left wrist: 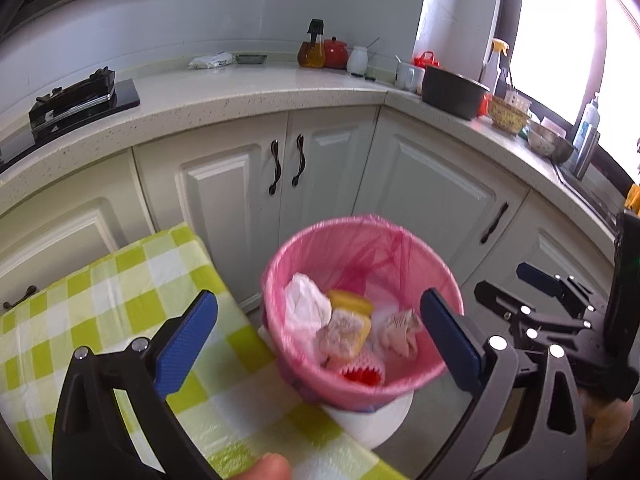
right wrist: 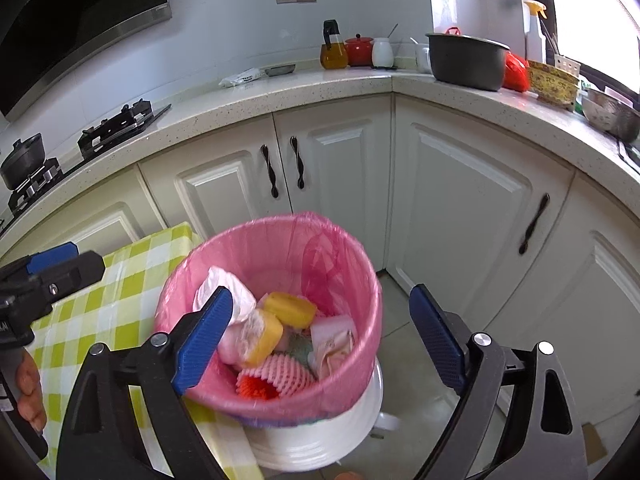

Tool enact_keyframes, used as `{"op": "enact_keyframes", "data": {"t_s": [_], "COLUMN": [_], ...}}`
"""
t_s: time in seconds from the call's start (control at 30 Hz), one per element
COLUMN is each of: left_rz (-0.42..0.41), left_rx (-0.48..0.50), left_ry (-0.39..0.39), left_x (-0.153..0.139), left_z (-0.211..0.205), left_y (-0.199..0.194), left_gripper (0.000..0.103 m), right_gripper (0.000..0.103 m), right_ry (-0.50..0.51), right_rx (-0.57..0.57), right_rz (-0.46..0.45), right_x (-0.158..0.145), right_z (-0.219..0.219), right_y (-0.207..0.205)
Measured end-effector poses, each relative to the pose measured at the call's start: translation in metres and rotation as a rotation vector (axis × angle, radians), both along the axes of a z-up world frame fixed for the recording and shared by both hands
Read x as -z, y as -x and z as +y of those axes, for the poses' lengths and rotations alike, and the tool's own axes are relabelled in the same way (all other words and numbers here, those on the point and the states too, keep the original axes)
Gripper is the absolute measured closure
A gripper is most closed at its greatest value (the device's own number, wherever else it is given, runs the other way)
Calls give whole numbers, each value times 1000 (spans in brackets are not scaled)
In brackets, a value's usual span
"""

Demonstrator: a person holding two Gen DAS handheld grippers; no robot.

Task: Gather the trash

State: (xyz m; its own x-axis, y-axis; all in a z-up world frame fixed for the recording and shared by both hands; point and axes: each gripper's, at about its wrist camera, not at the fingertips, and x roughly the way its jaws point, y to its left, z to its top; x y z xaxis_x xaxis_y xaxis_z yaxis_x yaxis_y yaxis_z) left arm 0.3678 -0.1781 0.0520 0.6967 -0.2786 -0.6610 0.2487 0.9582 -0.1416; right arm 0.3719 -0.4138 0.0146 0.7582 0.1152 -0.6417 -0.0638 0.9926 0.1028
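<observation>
Trash (left wrist: 344, 328) lies in the pink-lined bin (left wrist: 320, 248) on the floor, against the corner of the checked table (left wrist: 120, 280): a white wad, yellow sponges, crumpled paper, red foam net. From the left wrist, the left gripper (left wrist: 320, 332) is spread wide with nothing between its fingers; the right gripper (left wrist: 516, 284) shows at the right edge.

From the right wrist, the right gripper (right wrist: 324, 336) also gapes empty above the bin (right wrist: 260, 240). The drop looks done; next, find any remaining scrap, which I cannot see on the table.
</observation>
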Motion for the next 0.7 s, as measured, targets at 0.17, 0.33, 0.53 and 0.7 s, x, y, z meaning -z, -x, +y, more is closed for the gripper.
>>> {"op": "enact_keyframes", "data": {"t_s": [0.17,0.33,0.53,0.7], "left_rz": [15,-29,-26,-29], "left_rx": [7,24,11,1], "left_ry": [-48,-56,-55,-64], "left_x": [5,3,7,8], "left_z": [1,-1,0,1], "left_y": [24,36,36,34], "left_gripper": [5,5,5,5], "right_gripper": [19,19,19,19], "right_ry": [7,-9,19,39], "right_rx": [16,34,12,6], "right_rz": [30,-37,-55,-57], "right_x": [0,-10,-13,-11], "right_z": [2,1,8,11], "right_y": [21,35,37,38]}}
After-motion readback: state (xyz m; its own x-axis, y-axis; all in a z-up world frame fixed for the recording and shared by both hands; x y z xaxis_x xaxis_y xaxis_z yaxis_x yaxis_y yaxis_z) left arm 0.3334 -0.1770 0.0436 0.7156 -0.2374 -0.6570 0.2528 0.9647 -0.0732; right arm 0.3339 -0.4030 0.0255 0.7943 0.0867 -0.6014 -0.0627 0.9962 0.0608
